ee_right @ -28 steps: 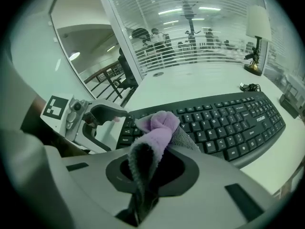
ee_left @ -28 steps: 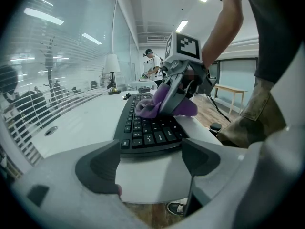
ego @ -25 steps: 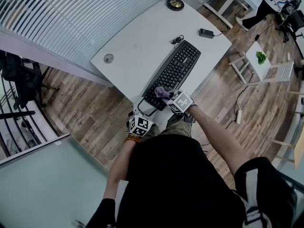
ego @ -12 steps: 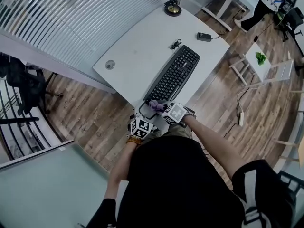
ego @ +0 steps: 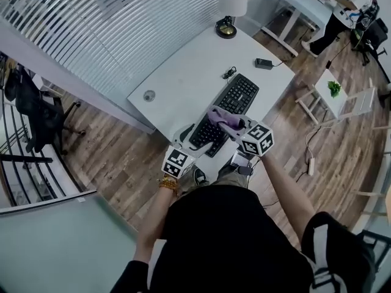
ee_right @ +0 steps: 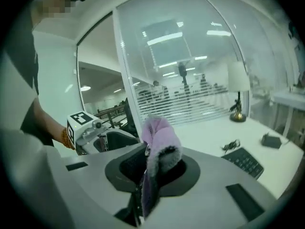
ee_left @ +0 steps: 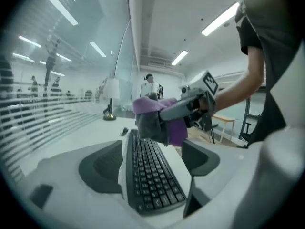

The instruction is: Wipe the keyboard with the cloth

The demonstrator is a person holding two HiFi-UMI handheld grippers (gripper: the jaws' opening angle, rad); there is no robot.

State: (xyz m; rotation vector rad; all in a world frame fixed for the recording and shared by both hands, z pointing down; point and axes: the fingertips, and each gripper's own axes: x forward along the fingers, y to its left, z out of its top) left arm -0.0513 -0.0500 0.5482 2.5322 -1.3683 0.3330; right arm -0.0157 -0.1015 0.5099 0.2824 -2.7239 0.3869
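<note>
A black keyboard [ego: 231, 104] lies on the white desk [ego: 183, 72], running away from me. My right gripper [ego: 227, 122] is shut on a purple cloth [ego: 220, 116] and holds it in the air above the keyboard's near half. In the right gripper view the cloth [ee_right: 159, 137] stands up from the closed jaws of the right gripper [ee_right: 151, 171]. My left gripper [ego: 186, 137] sits at the near end of the keyboard [ee_left: 150, 171]. The left gripper [ee_left: 152, 152] is open, one finger on each side of that end. The cloth [ee_left: 157, 118] hangs over the keys.
A lamp [ego: 227, 17] stands at the desk's far corner. A power adapter [ego: 264, 63] and a cable bundle [ego: 229, 72] lie beyond the keyboard, and a round grommet [ego: 149, 95] is at the left. An office chair [ego: 36, 108] stands left; a small table with a plant [ego: 335, 87] stands right.
My right gripper has lifted the cloth off the keyboard's near end and carried it up and farther along. The left gripper has stayed at the near end.
</note>
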